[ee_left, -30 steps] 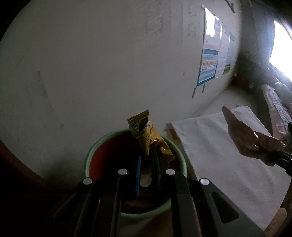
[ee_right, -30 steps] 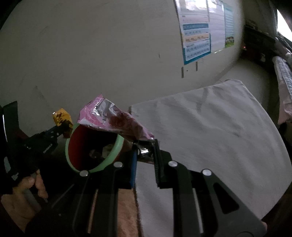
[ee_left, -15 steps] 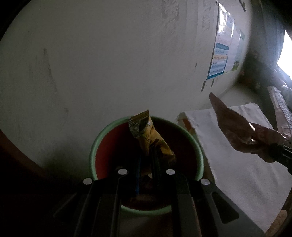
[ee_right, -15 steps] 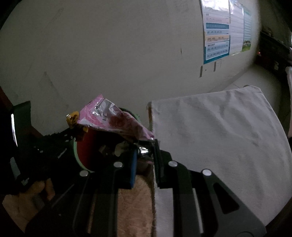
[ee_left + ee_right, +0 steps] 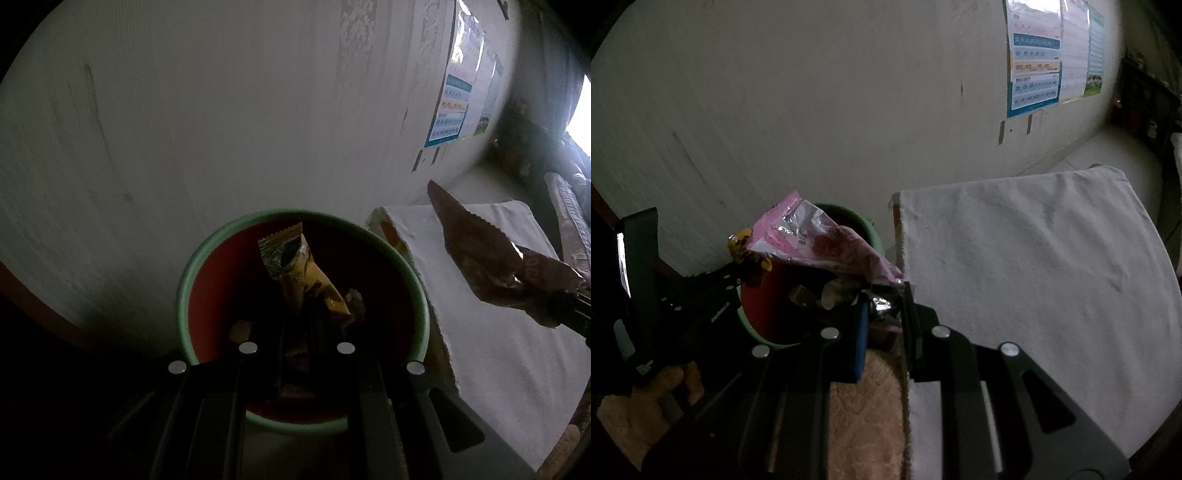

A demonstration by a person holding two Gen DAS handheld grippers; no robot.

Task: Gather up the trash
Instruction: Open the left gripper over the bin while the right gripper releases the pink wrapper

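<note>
A pale, scuffed wall [image 5: 221,129] fills most of both views, with printed posters [image 5: 1034,74] stuck on it toward the right. Below it, a white cloth [image 5: 1034,266] covers a flat surface on the right side, its near edge lying beside a patch of tan, fuzzy fabric [image 5: 864,413].

Just left of the cloth stands a round bin [image 5: 184,280] with a green rim and a red inside. Scraps of trash lie at its bottom, dim and hard to make out.

The left gripper [image 5: 299,325] points down into the mouth of the bin, its two fingers clenched on a yellow snack wrapper [image 5: 295,269]. The wrapper stands up between the fingertips, its crimped top edge inside the ring of the rim. From the right wrist view the same wrapper [image 5: 748,251] shows at the bin's left rim, with the person's hand [image 5: 639,410] on the gripper's handle at lower left.

The right gripper [image 5: 884,306] grips a pink foil wrapper [image 5: 812,243] by its crumpled silver end. The wrapper stretches left from the fingertips and hangs over the bin's opening, close to the yellow one. In the left wrist view it [image 5: 487,258] appears above the cloth's left edge, just right of the bin.
</note>
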